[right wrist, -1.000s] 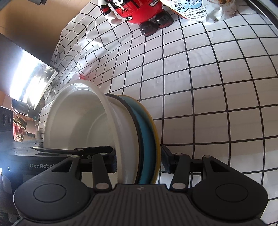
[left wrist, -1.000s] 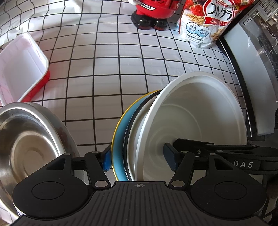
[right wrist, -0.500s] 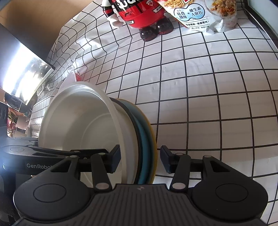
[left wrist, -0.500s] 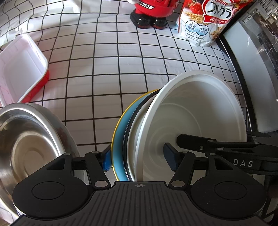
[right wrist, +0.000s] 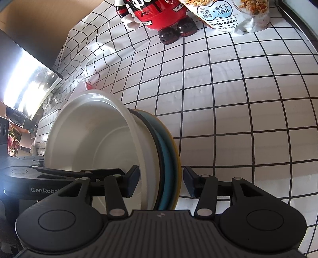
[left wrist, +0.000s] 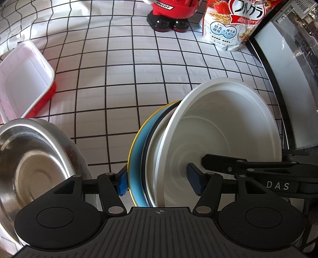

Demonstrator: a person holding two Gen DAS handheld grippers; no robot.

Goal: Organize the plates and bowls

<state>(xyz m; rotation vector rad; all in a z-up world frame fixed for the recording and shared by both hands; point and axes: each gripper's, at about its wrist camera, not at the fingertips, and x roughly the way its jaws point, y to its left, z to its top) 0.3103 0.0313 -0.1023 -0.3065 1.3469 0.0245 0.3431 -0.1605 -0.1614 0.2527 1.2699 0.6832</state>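
Note:
A stack of dishes stands on edge on the checked cloth: a white bowl (left wrist: pixel 218 129) (right wrist: pixel 89 135), a black-rimmed white plate and a blue plate with a yellow rim (left wrist: pixel 137 158) (right wrist: pixel 168 158). My left gripper (left wrist: pixel 159 183) straddles the stack, one pad on the blue plate's back and the other inside the bowl, shut on it. From the other side my right gripper (right wrist: pixel 161 181) clamps the same stack, its left pad inside the bowl and its right pad at the yellow rim. Each wrist view shows the other gripper's finger reaching into the bowl.
A steel bowl (left wrist: pixel 29 168) lies just left of the stack. Beyond it sits a red box with a white inside (left wrist: pixel 21 79). A red figure (left wrist: pixel 169 12) and a cereal bag (left wrist: pixel 228 23) stand at the far edge. A glass-fronted panel (left wrist: pixel 288 79) borders the right side.

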